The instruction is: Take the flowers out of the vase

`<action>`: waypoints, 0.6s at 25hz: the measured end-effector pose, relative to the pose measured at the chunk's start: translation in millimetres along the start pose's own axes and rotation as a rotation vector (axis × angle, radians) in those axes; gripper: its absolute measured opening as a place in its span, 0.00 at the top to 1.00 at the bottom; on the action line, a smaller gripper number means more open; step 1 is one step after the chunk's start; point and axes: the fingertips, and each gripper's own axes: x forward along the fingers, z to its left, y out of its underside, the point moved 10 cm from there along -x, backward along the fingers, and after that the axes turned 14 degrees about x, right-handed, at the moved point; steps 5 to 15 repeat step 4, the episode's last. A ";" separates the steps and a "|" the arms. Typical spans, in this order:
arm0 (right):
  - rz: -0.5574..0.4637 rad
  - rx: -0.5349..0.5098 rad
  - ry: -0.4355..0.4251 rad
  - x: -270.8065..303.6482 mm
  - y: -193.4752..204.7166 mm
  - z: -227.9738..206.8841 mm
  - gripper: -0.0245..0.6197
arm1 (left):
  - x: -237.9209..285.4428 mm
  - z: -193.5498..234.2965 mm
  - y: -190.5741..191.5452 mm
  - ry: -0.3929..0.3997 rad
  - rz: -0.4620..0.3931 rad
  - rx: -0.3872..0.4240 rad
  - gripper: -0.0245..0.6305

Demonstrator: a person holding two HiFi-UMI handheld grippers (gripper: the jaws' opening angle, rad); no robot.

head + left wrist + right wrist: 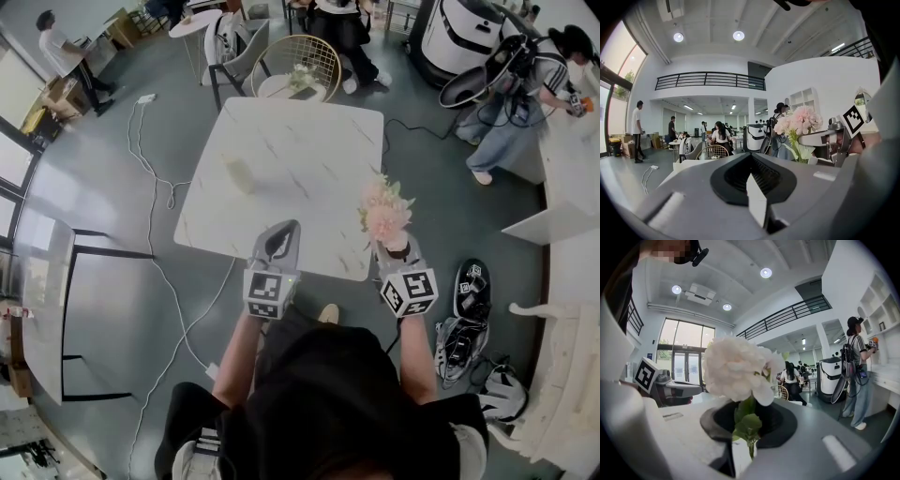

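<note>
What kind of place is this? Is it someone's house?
Probably not a house. It looks like a big open hall, maybe a café-style workspace. There is a white marble table, a balcony railing on an upper floor, and people sitting and standing around other tables.

1. Two grippers: the left gripper (283, 232), the right gripper (396, 251)
2. One bunch of flowers (384, 211)
3. One vase (239, 174)
4. One marble table (309, 141)
5. Two chairs beyond it: a wire-backed chair (298, 58) and a pale chair (236, 45)
6. Three other people in the head view: a standing person (61, 47) at upper left, a seated person (342, 23) at top, a capped person (525, 89) at right
7. Two large round ceiling lights (738, 35) in the left gripper view
</note>
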 end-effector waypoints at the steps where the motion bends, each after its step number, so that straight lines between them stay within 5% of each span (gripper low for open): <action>1: -0.001 -0.001 0.000 -0.6 -0.2 0.2 0.83 | -0.3 -0.4 -0.5 0.000 -0.001 0.000 0.95; 15: -0.002 -0.002 -0.001 -2.1 -0.7 1.9 0.83 | -1.9 -1.1 -1.2 0.002 -0.001 0.000 0.95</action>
